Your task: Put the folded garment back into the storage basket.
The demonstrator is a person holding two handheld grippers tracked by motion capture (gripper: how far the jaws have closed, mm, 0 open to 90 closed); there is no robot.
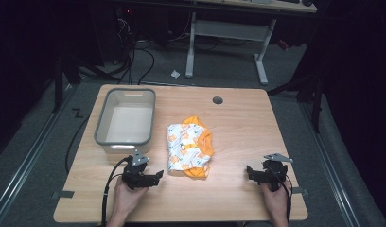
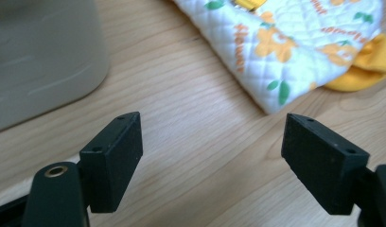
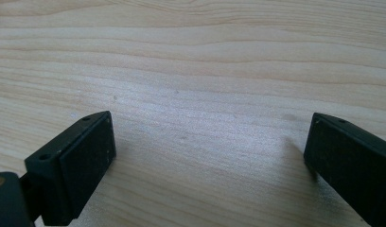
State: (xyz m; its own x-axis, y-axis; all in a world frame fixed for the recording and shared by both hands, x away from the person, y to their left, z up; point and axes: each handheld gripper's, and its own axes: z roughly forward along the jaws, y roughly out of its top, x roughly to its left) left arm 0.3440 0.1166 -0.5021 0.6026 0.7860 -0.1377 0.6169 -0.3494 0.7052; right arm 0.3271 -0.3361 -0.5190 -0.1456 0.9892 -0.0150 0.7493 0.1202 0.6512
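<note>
Near the front edge of the surface (image 1: 238, 198), the left hand-held gripper (image 1: 158, 177) sits low, its jaws spread wide with nothing but bare wood between them. Over by the front right corner, the right hand-held gripper (image 1: 249, 171) rests the same way, jaws parted and empty, grain showing clear across the gap. Just beyond the left one lies the folded garment (image 1: 188, 149), around the middle of the surface and a touch toward the front. Up close it is white quilted cloth printed with orange flowers and green leaves, with orange lettering that seems to read "Flower" (image 2: 241, 47); plain orange fabric pokes out along its edges. Farther back, toward the far left corner, stands the grey bin (image 1: 102, 126), apart from the garment.
</note>
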